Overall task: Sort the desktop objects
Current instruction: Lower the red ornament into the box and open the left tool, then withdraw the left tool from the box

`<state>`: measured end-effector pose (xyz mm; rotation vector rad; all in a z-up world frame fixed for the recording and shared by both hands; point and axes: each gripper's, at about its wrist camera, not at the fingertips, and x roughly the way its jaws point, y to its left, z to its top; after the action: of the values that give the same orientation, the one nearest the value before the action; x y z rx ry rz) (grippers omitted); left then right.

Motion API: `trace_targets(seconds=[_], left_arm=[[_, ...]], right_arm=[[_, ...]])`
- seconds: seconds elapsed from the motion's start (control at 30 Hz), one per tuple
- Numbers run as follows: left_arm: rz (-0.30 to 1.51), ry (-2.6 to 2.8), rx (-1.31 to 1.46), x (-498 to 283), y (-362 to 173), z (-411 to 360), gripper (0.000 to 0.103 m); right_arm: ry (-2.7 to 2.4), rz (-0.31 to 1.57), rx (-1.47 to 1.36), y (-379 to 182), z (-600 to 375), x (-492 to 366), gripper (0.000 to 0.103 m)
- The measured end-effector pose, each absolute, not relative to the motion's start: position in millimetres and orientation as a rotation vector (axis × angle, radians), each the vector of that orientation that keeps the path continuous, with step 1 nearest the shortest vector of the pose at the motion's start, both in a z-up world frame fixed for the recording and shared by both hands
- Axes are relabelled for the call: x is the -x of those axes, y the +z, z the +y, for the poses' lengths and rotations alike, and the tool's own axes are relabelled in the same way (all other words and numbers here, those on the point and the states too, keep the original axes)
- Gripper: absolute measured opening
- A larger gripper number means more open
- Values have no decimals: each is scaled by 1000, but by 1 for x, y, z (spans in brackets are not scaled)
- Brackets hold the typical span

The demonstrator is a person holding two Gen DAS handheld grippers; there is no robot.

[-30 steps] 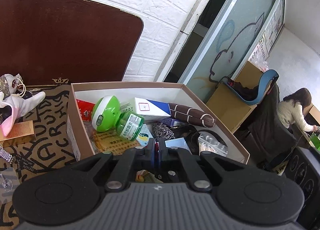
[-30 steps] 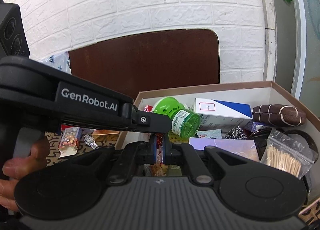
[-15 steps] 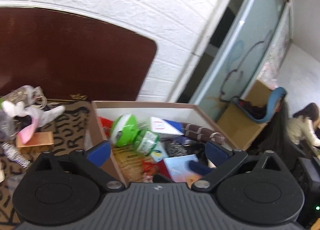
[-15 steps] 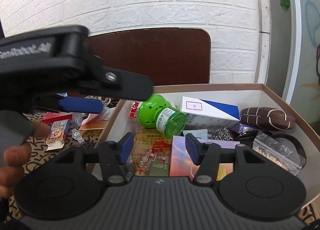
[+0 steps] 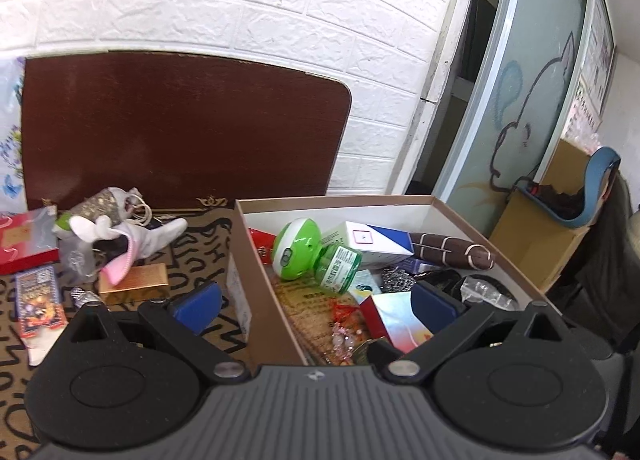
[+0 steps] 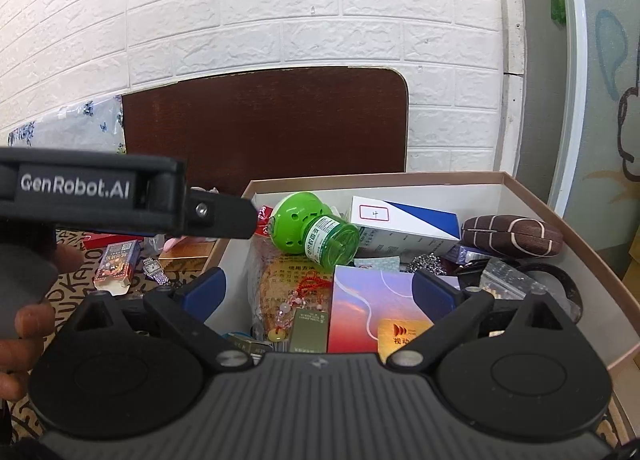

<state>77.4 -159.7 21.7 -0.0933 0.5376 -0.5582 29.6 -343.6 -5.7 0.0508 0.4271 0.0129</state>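
Note:
A brown cardboard box (image 5: pixel 336 201) with a white inside holds a green plug-in bottle (image 5: pixel 298 248), a white and blue carton (image 5: pixel 372 242), a brown striped pouch (image 5: pixel 452 252) and several other small items. My left gripper (image 5: pixel 316 306) hangs open over the box's left wall, with nothing between its blue pads. My right gripper (image 6: pixel 320 292) is over the near part of the box (image 6: pixel 376 177). Its jaws are opening, above a colourful card (image 6: pixel 372 300) and a red-tasselled charm (image 6: pixel 308 292), touching neither. The left gripper's black finger (image 6: pixel 220 215) crosses the right wrist view.
On the patterned mat (image 5: pixel 192 244) left of the box lie a white and pink plush toy (image 5: pixel 120 232), a gold box (image 5: pixel 134 280), a card pack (image 5: pixel 38 296) and a wristwatch (image 6: pixel 154 270). A brown panel (image 5: pixel 180 127) leans on the brick wall. A hand (image 6: pixel 24 324) grips the left handle.
Both grippers have gone from shut to wide open. The left wrist view has swung left, so the box wall and more of the mat now show.

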Motion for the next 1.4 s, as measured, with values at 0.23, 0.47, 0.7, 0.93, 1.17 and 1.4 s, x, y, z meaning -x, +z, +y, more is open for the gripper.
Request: trace_targets(seconds=[0.23,0.47,0.7,0.93,1.17,1.4], left_arm=[[530,-528,64,-60,26,-157,103],[534,-506,43,-43,28,-152,103],[544,-504,29,-25,29,-149,103],[542,-494,8,2,28,-147,103],[561,-503,-28,39,15,-148,103],[617,-522,-30,56,-1,-152,103]], right_arm=[[-1,419,-34,-1,-341,-13,97],[-13,411,-22,5,-336,5,97],[-20,407,-3,9,-329,24,97],[-47,419,34,10,-327,52,97],[-92,465,48,1,-332,85,97],[-149,520,47,-12,-341,103,97]])
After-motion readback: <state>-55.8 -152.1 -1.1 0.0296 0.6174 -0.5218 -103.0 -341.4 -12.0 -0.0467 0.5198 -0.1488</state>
